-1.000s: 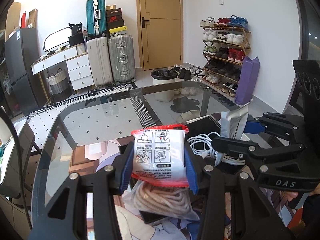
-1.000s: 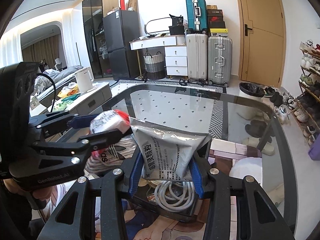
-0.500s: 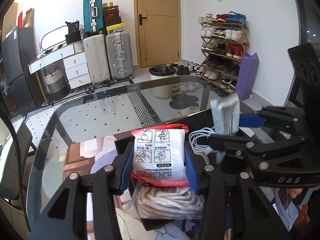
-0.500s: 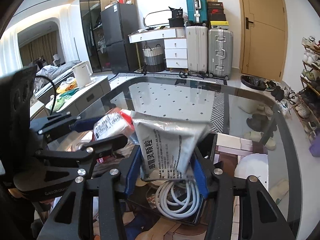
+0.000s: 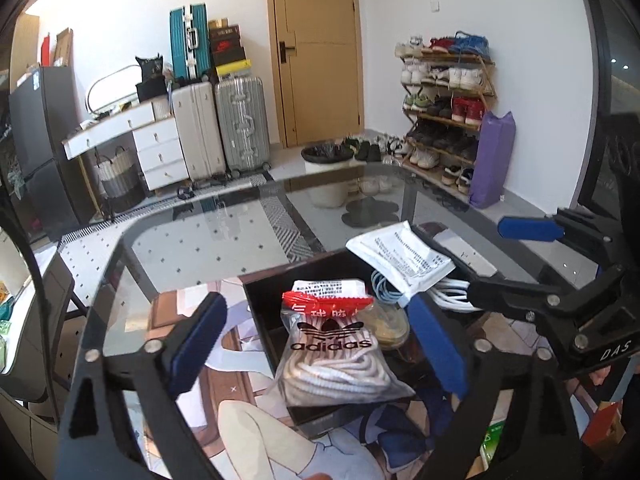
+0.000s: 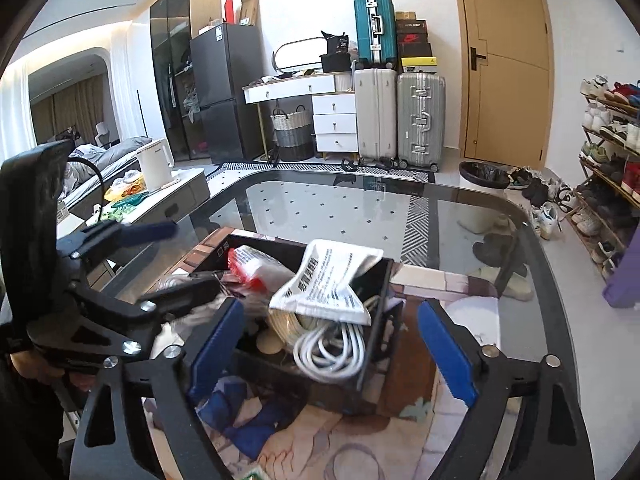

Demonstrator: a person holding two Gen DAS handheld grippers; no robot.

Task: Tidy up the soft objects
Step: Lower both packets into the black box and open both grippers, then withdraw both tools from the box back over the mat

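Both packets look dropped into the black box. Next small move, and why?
Probably back both grippers up and away from the box. The left gripper and right gripper are opening with nothing between their fingers; the red packet lies on the adidas bag and the white pouch on the cables.

Your left gripper (image 5: pixel 316 344) is opening its jaws and no longer clamping the red-and-white packet (image 5: pixel 326 300), which a second ago was standing upright between the blue pads; it is now lying in the black box (image 5: pixel 256 312), on top of the clear adidas bag of laces (image 5: pixel 336 356). Your right gripper (image 6: pixel 332 344) is opening too, letting go of the silver-white sachet (image 6: pixel 332 280); that sachet is now resting tilted in the same box, over the coiled white cable (image 6: pixel 332 350).
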